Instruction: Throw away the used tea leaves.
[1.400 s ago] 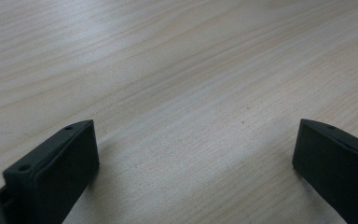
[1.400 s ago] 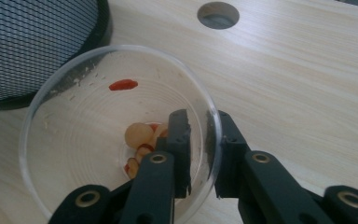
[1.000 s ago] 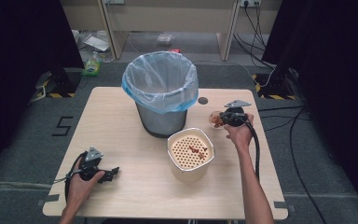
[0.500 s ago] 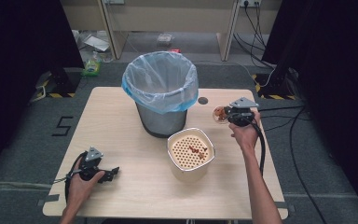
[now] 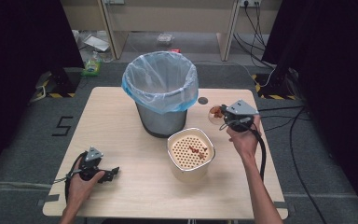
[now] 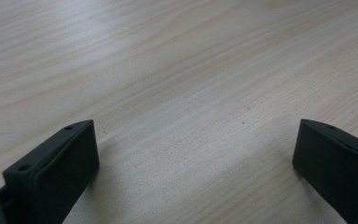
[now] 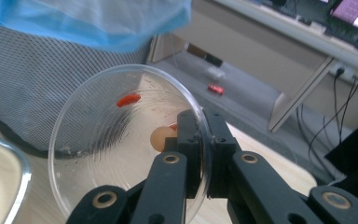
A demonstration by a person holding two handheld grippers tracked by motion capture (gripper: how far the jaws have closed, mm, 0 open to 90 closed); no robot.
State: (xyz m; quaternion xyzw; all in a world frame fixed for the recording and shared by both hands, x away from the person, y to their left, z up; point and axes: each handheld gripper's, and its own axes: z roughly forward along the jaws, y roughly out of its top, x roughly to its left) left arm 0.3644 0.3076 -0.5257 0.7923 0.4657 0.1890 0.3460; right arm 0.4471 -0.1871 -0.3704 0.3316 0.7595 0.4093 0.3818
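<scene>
**Clear dish gripped at its rim beside the bin**

High view: the right gripper is held above the far right part of the table, its jaws clenched on the rim of a small clear dish with reddish scraps in it. The dish hangs just right of the bin, which has a blue bag over its rim. A cream strainer bowl with a few brown bits stands near the middle, in front of the bin. The left gripper rests on the near left of the table.

Left gripper view: the two jaws stand wide apart over bare wood, nothing between them.

Right gripper view: the jaws pinch the dish at its edge; a red scrap clings to its inner face. The bin's mesh wall rises behind on the left, and the strainer bowl's rim shows at lower left.
</scene>
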